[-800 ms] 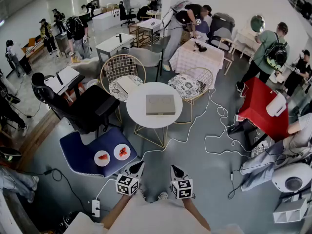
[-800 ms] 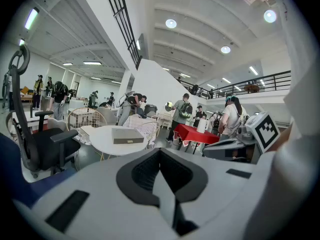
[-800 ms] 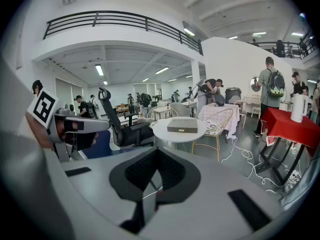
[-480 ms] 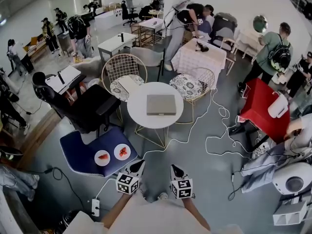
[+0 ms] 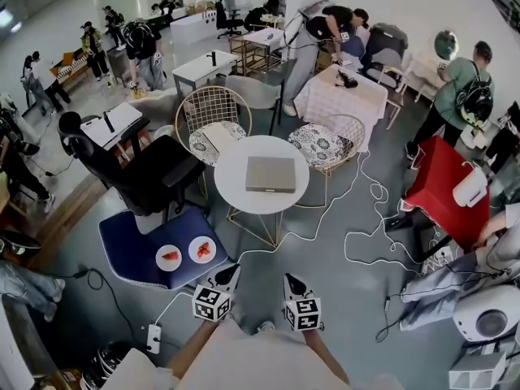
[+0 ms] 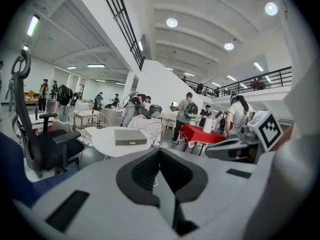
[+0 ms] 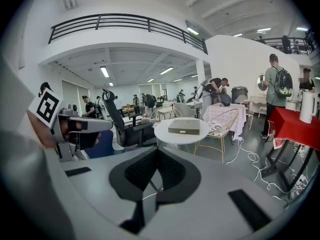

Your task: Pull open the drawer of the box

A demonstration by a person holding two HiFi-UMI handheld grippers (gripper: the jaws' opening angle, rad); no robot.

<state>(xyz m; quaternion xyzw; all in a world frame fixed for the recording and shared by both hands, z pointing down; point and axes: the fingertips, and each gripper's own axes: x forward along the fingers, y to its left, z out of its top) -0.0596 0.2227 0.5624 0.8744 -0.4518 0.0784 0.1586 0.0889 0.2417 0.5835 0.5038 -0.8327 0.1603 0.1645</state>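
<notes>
Left gripper [image 5: 230, 273] – fingers clenched, nothing between them, low by body. Box [image 5: 270, 174] on round white worktop [image 5: 236, 197], straight ahead, well apart from both grippers; long side runs across view, drawer front with small handle [image 7: 182, 132] faces person. Right gripper [image 5: 289, 282] – fingers clenched, also empty. Box sits between both lines of aim, slightly toward right; likely needs forward reach, fingers released first.

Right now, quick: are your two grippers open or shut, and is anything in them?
Left gripper: shut, holding nothing.
Right gripper: shut, holding nothing.
</notes>
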